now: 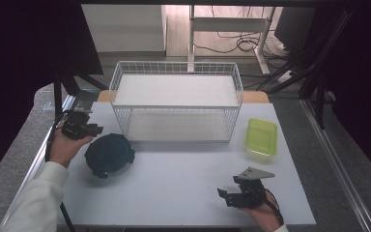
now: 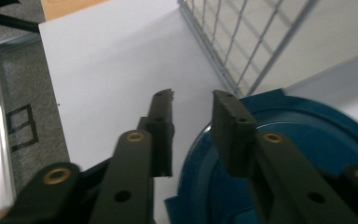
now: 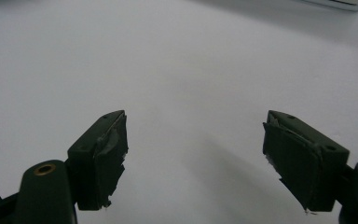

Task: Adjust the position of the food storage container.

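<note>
The dark blue round lid is lying on the tabletop just in front of the wire rack, and the left tool is hovering at its left edge, jaws narrowly parted with the rim under one of them, nothing pinched. The right tool is resting well apart near the front edge, jaws spread wide over bare tabletop.

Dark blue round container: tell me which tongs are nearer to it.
Left. The left tongs sit at the rim of the dark blue round container, one jaw over its edge. The right tongs rest far off over bare table.

Left claw beside blue lid
</note>
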Tool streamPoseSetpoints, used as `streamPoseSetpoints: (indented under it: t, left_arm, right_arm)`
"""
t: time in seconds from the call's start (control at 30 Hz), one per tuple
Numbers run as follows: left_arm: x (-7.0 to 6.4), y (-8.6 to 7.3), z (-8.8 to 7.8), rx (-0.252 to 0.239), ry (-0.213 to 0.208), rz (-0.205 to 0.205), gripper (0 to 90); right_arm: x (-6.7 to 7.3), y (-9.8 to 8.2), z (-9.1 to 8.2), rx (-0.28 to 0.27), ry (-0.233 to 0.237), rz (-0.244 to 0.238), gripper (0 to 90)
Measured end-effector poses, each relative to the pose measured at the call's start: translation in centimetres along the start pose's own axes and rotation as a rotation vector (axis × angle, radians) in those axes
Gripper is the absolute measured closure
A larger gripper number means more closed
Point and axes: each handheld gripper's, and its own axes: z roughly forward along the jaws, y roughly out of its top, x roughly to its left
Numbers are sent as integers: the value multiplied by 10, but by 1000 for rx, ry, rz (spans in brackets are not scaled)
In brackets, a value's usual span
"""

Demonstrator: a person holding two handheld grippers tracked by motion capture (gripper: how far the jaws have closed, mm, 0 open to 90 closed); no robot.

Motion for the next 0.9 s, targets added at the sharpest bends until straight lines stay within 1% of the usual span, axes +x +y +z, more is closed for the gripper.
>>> streamPoseSetpoints:
  t: [0.07, 0.1, 0.17, 0.2, 0.23, 0.3, 0.37, 0.4, 0.43, 0.53, 0.6, 0.67, 0.77, 0.8, 0.9]
  left_arm:
    - [2, 0, 2, 9, 0, 0, 762]
    - [6, -1, 6, 22, -8, -10, 782]
    - [10, -2, 10, 39, -9, -20, 815]
    - [10, -2, 10, 39, -9, -20, 828]
    - [14, -3, 15, 57, -14, -21, 841]
    - [17, -4, 19, 75, -17, -16, 860]
    - [19, -5, 23, 101, -10, -17, 884]
    - [19, -5, 23, 101, -10, -17, 900]
    - [19, -7, 26, 128, 6, -18, 900]
    - [20, -9, 27, 136, 12, -21, 900]
    - [21, -10, 28, 143, 7, -22, 900]
    - [22, -13, 29, 151, -14, -15, 900]
    - [19, -15, 31, 160, -45, -2, 900]
    - [17, -15, 32, 159, -30, 9, 900]
    - [17, -16, 32, 158, -36, -4, 900]
  right_arm:
    - [0, 0, 0, 2, -1, 0, 218]
    - [-1, 0, 0, 1, -1, -1, 218]
    - [-1, 0, 1, 5, -4, -4, 218]
    - [-1, 0, 1, 3, -3, -2, 218]
    - [-1, -1, 1, 5, -2, 0, 218]
    - [-2, -1, 1, 9, -3, 2, 218]
    - [-2, -1, 2, 9, -3, 4, 218]
    - [-2, -1, 2, 9, -3, 4, 218]
    - [-2, -1, 2, 9, -5, 3, 218]
    - [-3, -1, 1, 9, -8, 4, 218]
    - [-4, -1, 2, 6, -9, 5, 219]
    - [-4, -1, 2, 7, -11, 3, 219]
    - [-3, -1, 2, 13, -11, 3, 219]
    - [-3, -1, 1, 13, -11, 4, 218]
    - [-4, -1, 2, 11, -9, 9, 219]
